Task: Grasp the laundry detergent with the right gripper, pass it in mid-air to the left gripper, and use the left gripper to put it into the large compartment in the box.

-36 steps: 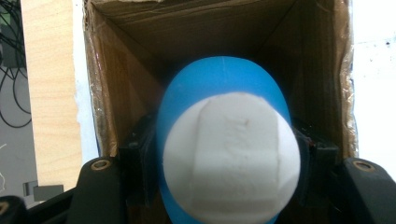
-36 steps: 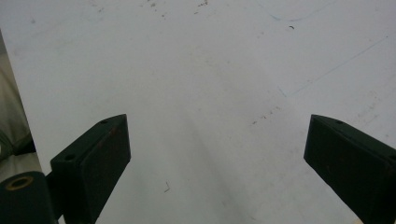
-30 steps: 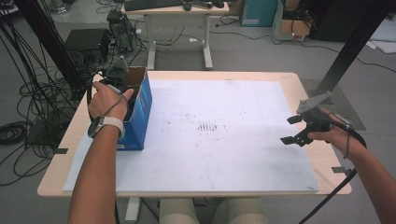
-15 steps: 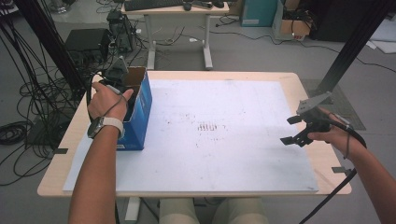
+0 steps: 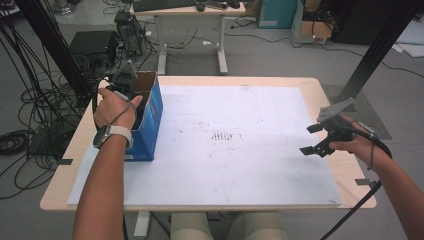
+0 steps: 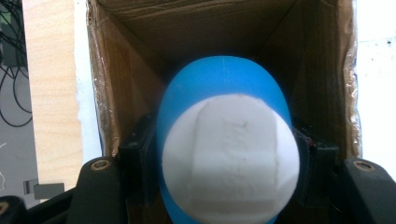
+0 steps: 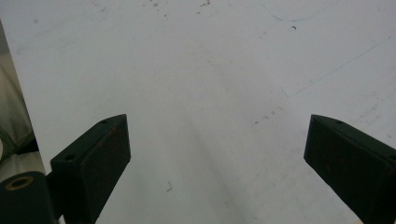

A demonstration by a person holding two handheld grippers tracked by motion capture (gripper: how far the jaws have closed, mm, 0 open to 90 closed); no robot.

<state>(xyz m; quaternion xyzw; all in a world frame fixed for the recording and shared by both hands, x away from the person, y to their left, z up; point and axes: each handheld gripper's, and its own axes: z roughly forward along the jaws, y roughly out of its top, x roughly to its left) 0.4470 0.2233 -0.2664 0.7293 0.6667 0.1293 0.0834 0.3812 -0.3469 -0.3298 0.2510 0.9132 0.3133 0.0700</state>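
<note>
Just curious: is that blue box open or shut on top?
Open. The blue box shows its brown inside, and the left gripper holds a blue-and-white object over its mouth.

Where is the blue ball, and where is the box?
blue ball [image 6: 224,88]: left gripper view, on its blue upper curve.
box [image 5: 150,117]: high view, on its blue side wall.

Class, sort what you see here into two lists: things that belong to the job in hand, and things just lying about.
Part of the job:
- left gripper, shut on the blue and white object
- open cardboard box with blue sides, which that object is held over
- white board under the box

Lying about:
- right gripper, open above the board
- second desk behind
- floor cables
</note>
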